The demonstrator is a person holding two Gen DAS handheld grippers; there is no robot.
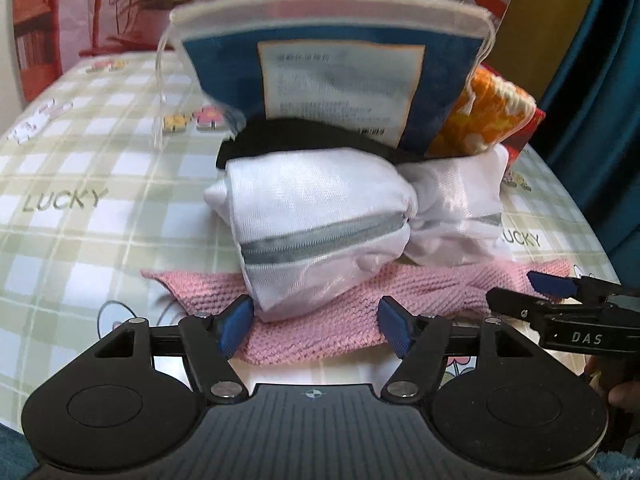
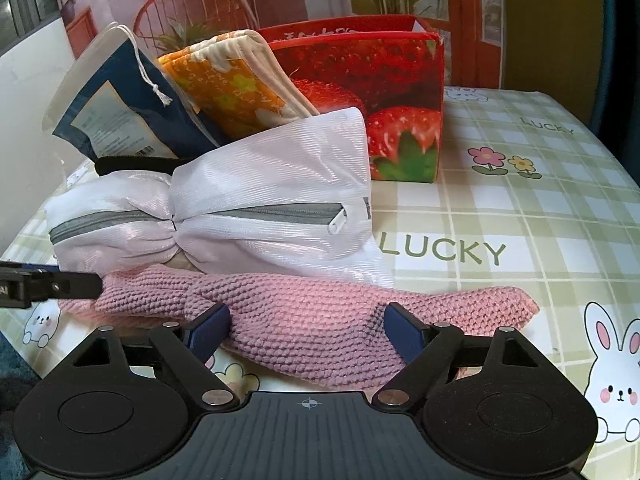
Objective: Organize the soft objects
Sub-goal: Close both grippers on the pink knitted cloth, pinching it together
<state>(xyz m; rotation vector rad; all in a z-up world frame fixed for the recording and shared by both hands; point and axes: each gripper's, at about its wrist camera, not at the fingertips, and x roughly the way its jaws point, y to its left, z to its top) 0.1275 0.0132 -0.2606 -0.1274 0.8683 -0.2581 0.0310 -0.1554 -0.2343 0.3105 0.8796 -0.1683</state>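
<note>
A pink knitted cloth (image 1: 420,284) (image 2: 304,312) lies flat at the table's near edge. On its far side rests a white mesh zip bag (image 1: 320,208) (image 2: 260,184). Behind that lean a blue drawstring pouch (image 1: 224,68) (image 2: 132,92), an orange floral cloth (image 1: 480,120) (image 2: 232,88) and a black item (image 1: 288,136). My left gripper (image 1: 315,326) is open, straddling the cloth and the bag's near corner. My right gripper (image 2: 308,332) is open over the cloth's middle, pink knit filling the gap; it also shows low on the right in the left wrist view (image 1: 528,296).
A red strawberry-print box (image 2: 380,80) stands behind the soft pile. The table wears a green checked cloth (image 2: 520,220) printed with rabbits and flowers. Its edge curves away on the right. A printed backdrop with plants rises behind.
</note>
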